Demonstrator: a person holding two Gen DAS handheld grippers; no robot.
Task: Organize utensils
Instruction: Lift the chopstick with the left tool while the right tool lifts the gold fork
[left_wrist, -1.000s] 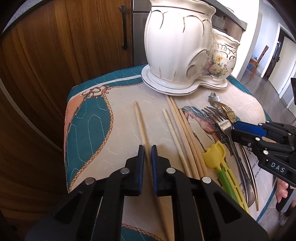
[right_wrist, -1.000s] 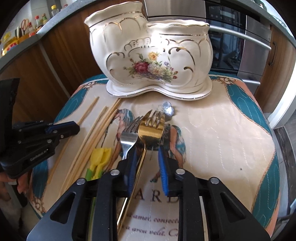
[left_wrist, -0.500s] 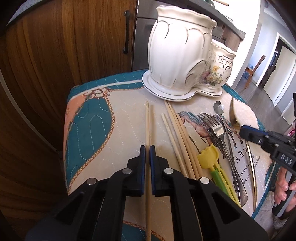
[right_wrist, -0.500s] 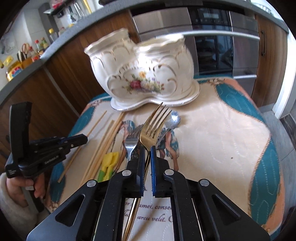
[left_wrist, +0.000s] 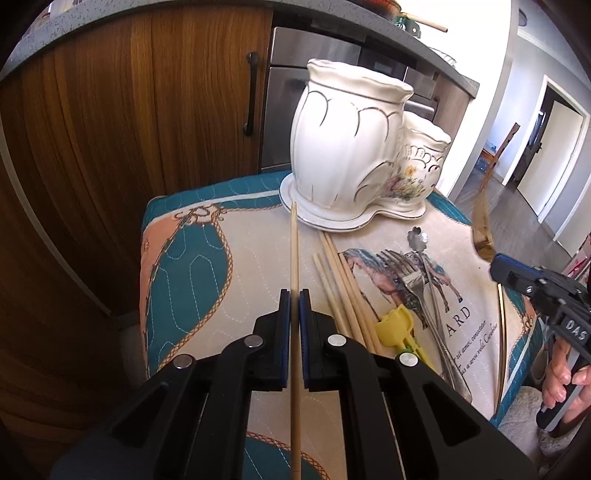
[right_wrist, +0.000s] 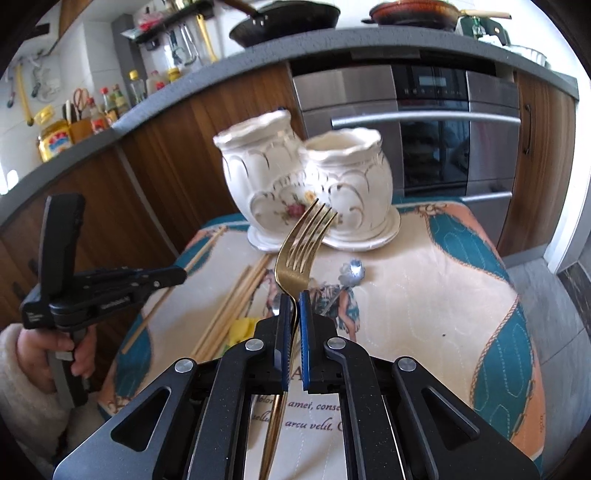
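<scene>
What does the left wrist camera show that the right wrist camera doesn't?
Only the left wrist view shows the silver metal forks lying on the quilted cloth, and a doorway with a wooden chair. Only the right wrist view shows the black frying pan and the sauce bottles on the counter. Both show the white two-pot ceramic holder, the loose wooden chopsticks and the gold fork.

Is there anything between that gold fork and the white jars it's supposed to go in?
Nothing visible. The right gripper holds the gold fork above the cloth, tines toward the ceramic holder. Its two mouths look open and empty; the spoon and chopsticks lie lower, on the cloth.
</scene>
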